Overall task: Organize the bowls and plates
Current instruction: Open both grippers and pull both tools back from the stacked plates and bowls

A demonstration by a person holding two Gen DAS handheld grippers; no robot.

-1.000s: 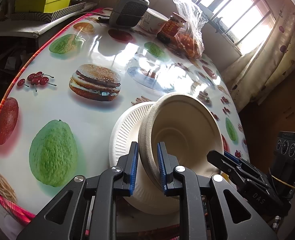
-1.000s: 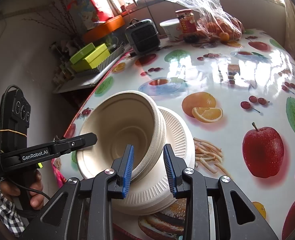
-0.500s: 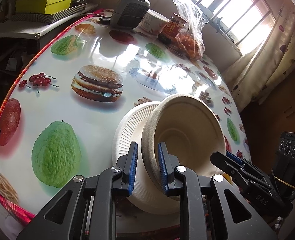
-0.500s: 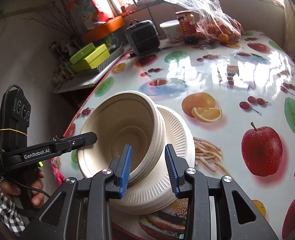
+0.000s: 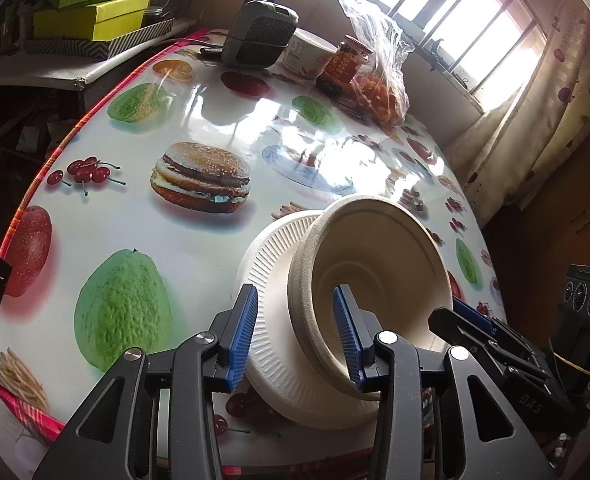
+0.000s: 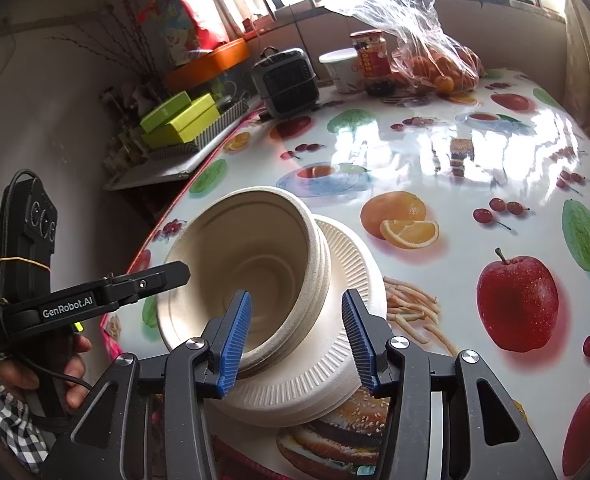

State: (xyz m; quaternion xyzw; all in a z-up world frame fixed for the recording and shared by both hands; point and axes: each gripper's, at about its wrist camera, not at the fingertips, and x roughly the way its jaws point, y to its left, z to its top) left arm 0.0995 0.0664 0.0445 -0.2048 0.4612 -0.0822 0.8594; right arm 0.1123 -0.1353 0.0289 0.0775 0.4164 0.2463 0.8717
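A stack of beige paper bowls (image 5: 375,264) rests on a stack of white ribbed paper plates (image 5: 271,280) near the table's front edge. My left gripper (image 5: 295,336) is open, its jaws astride the bowls' near rim without gripping. In the right wrist view the bowls (image 6: 251,272) sit on the plates (image 6: 335,360), and my right gripper (image 6: 295,340) is open, its jaws spread either side of the bowls' rim. The left gripper's finger (image 6: 151,280) reaches to the bowls' left rim there. The right gripper (image 5: 475,328) shows at the bowls' right side.
The table has a glossy fruit-print cloth (image 5: 135,208). At the far end stand a dark heater (image 5: 261,36), a white tub (image 5: 307,56), a red-labelled jar (image 5: 341,66) and a plastic bag of oranges (image 5: 379,80). Yellow-green boxes (image 5: 91,16) lie on a shelf at left.
My left gripper has opened and let go of the bowls' rim. My right gripper has opened wider. The bowls have settled onto the plates.
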